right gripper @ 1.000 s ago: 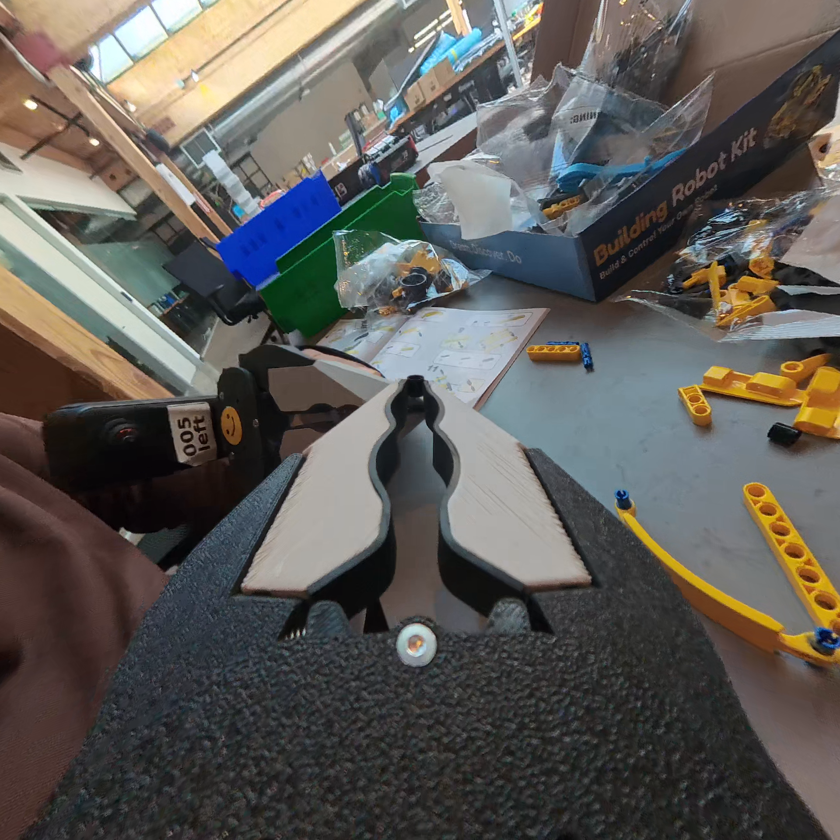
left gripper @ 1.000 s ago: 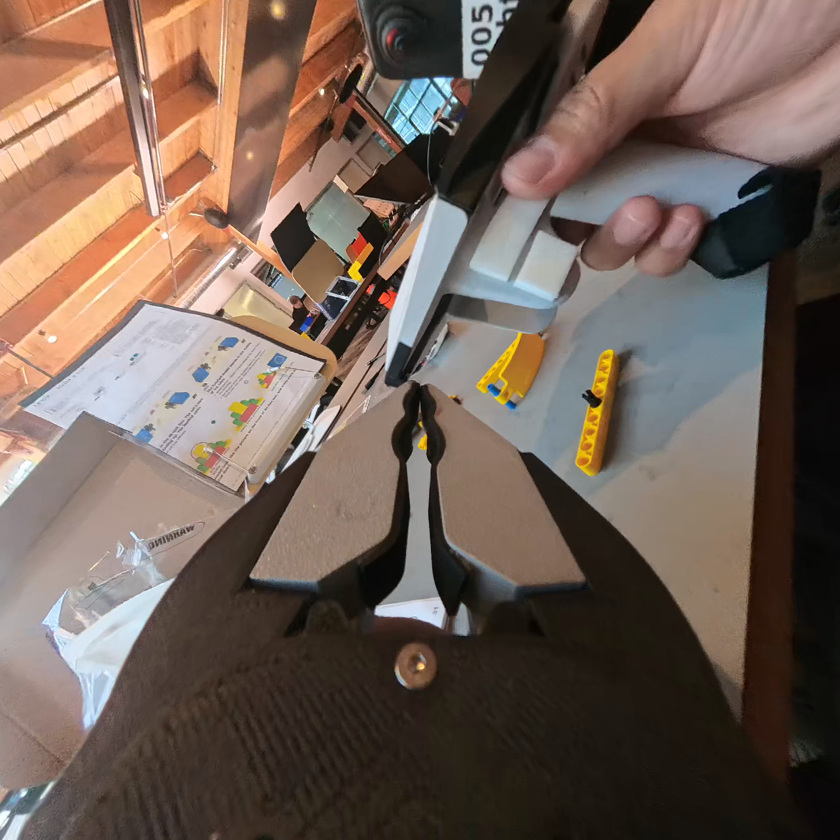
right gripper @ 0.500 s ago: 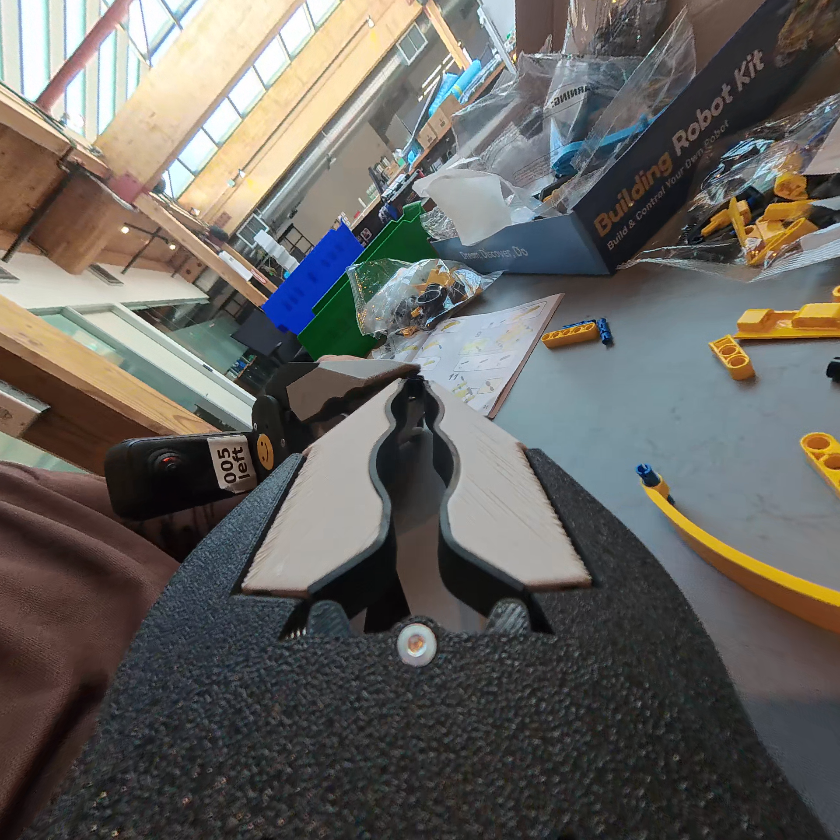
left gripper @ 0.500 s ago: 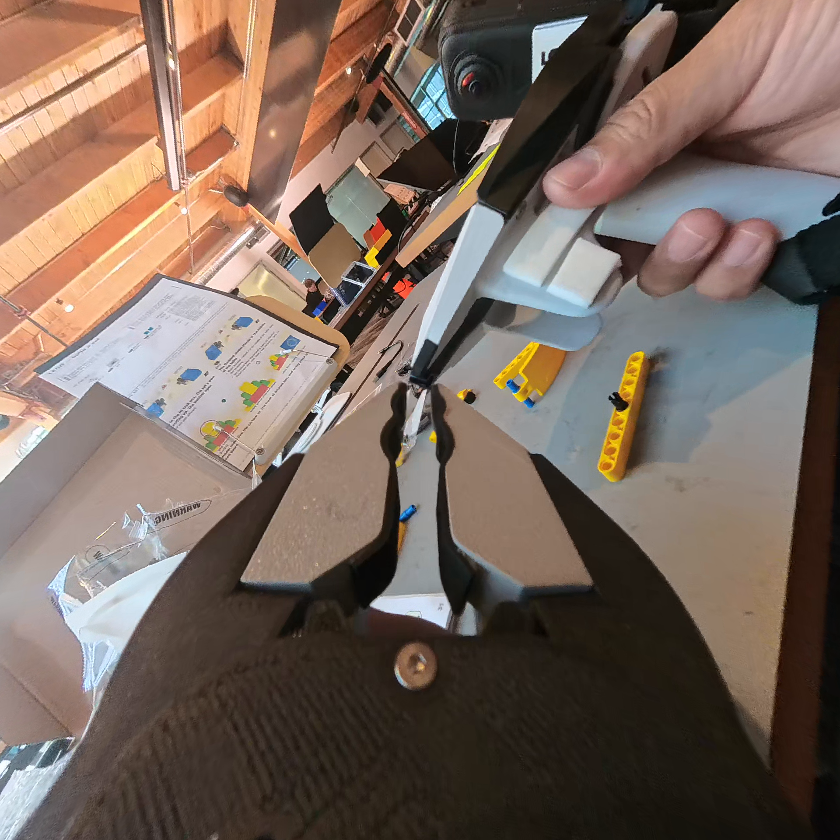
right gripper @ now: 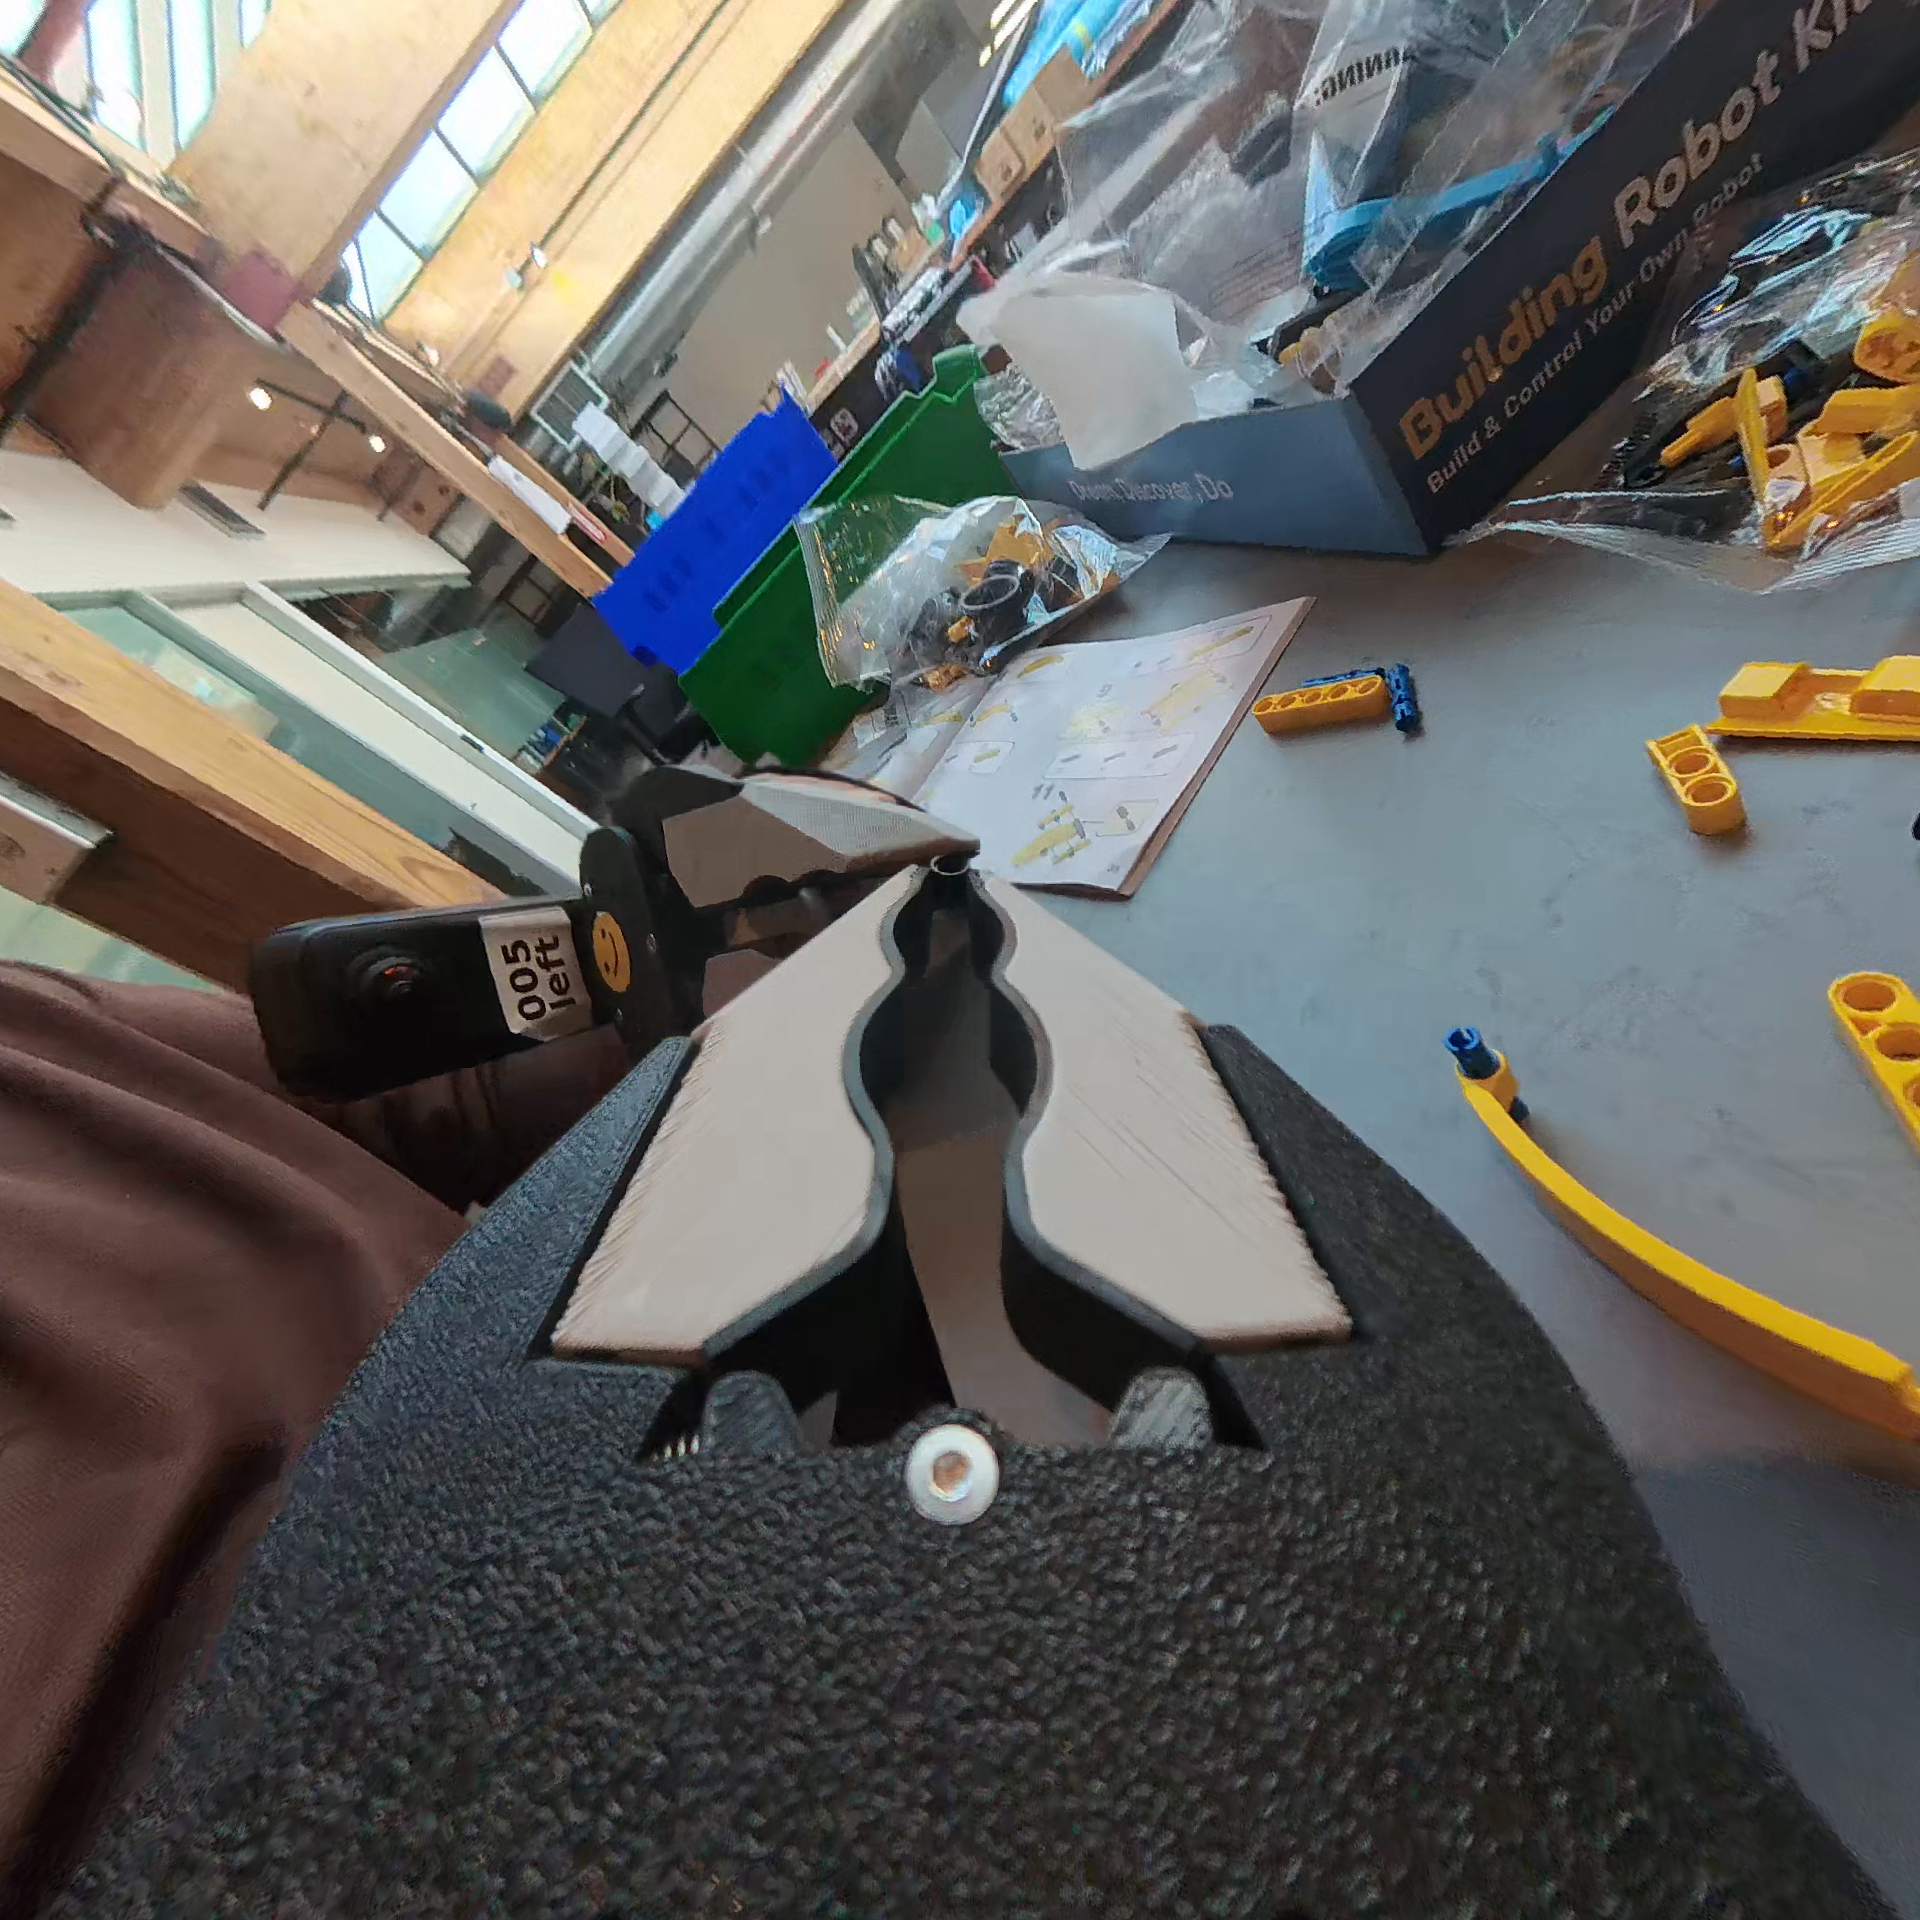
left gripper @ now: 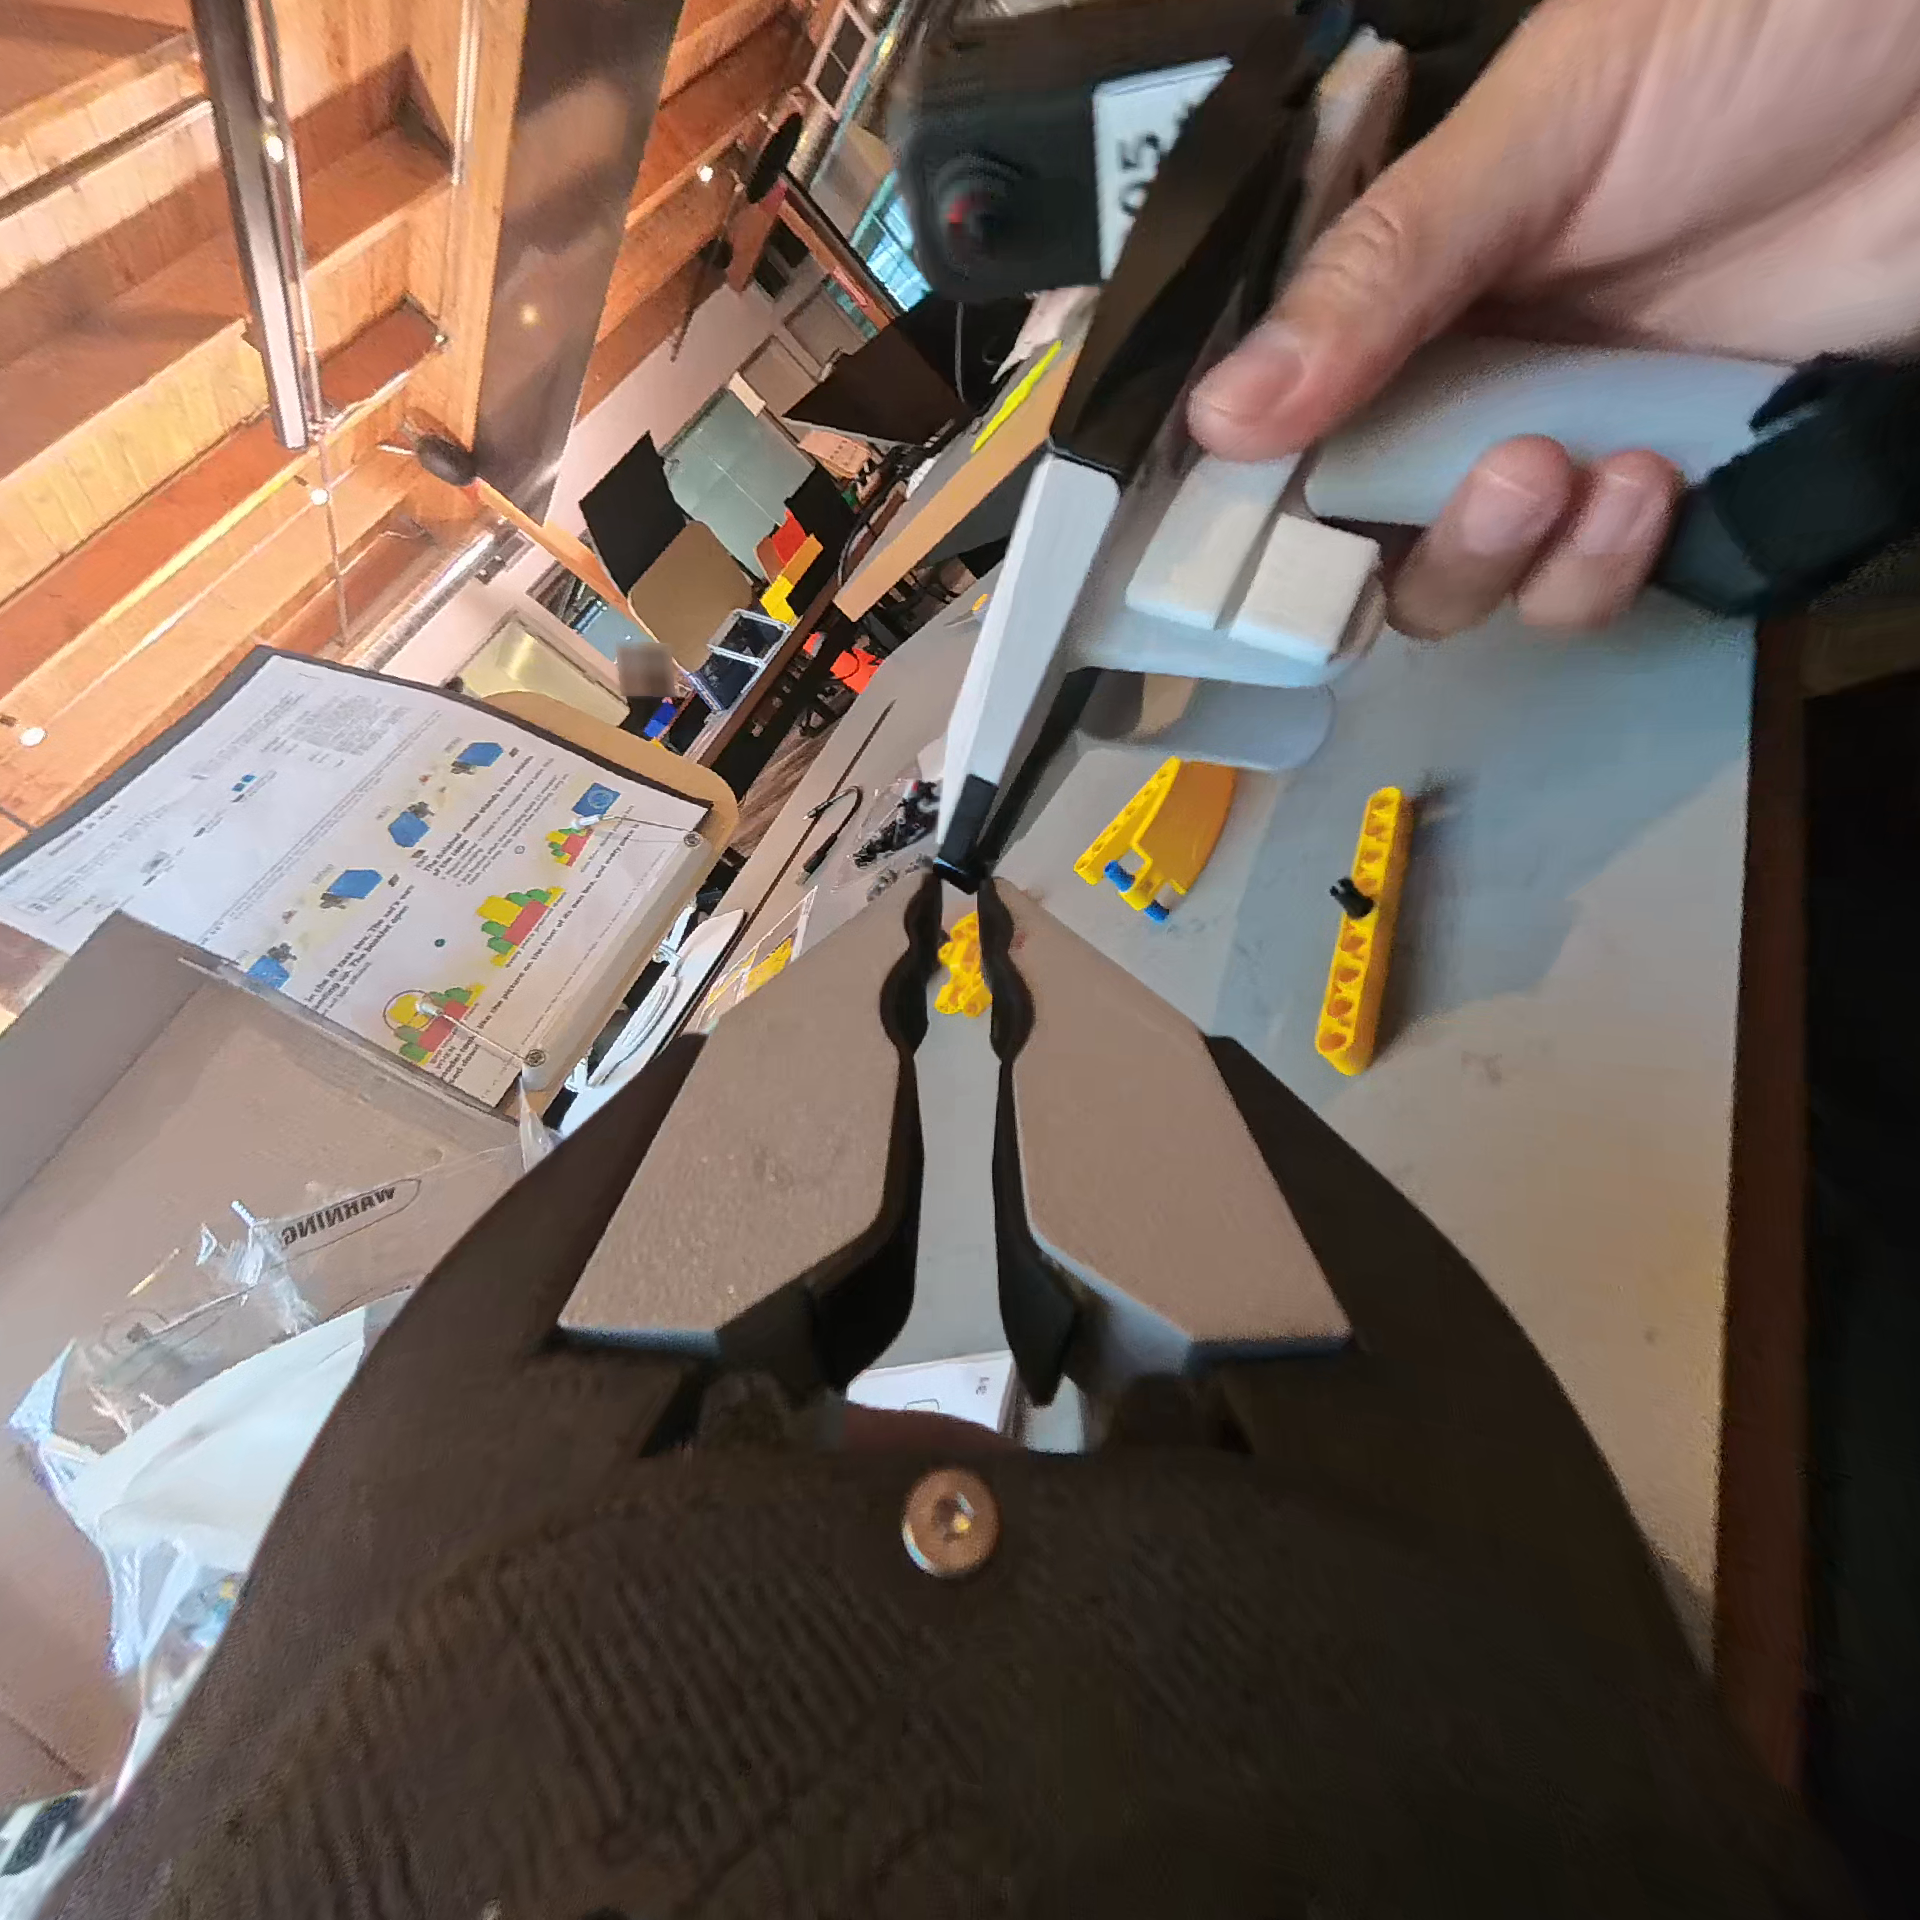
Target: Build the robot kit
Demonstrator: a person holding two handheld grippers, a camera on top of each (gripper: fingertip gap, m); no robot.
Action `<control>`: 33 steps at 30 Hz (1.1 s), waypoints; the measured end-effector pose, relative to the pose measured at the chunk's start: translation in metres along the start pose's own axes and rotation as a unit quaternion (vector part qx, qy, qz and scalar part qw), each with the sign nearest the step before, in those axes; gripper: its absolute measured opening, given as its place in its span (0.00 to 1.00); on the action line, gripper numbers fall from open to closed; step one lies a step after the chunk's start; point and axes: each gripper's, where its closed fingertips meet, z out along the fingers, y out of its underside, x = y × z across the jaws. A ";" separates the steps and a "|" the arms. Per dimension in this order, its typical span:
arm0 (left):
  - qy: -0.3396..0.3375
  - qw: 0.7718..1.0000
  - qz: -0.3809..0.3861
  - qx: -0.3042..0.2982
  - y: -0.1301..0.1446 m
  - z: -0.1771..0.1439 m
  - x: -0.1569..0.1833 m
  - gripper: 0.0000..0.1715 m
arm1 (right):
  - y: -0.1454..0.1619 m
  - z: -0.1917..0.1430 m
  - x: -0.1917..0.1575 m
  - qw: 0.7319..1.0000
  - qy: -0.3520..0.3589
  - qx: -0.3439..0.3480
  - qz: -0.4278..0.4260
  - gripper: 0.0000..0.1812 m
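My left gripper [left gripper: 956, 896] and my right gripper [right gripper: 945, 883] meet tip to tip above the grey table [right gripper: 1455, 987]. A small black pin [left gripper: 957, 876] sits between both pairs of tips; it also shows in the right wrist view [right gripper: 948, 862]. The right jaws are shut on it. The left jaws stand at a very narrow gap round it. The right gripper [left gripper: 961, 847] comes in from above in the left wrist view, held by a hand [left gripper: 1558, 260]. The left gripper's fingers [right gripper: 831, 826] show side-on in the right wrist view.
A yellow beam with a black pin [left gripper: 1361, 925], a yellow curved panel [left gripper: 1164, 831] and a small yellow piece [left gripper: 961, 971] lie near the table's wooden edge [left gripper: 1777, 1039]. A booklet [right gripper: 1122, 727], kit box [right gripper: 1455, 457], parts bag [right gripper: 956, 582], green bin [right gripper: 831, 603] and curved yellow beam [right gripper: 1662, 1278] lie beyond. The grippers are tip to tip, or close to it.
The left jaws opened a little half a second ago and have narrowed again round the pin at the right gripper's tips. Both grippers stayed tip to tip and tilted slightly.
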 end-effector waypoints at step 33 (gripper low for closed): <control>-0.028 0.999 -0.026 0.012 -0.003 -0.003 -0.009 0.03 | -0.007 0.003 -0.009 0.998 -0.035 0.042 0.024 0.02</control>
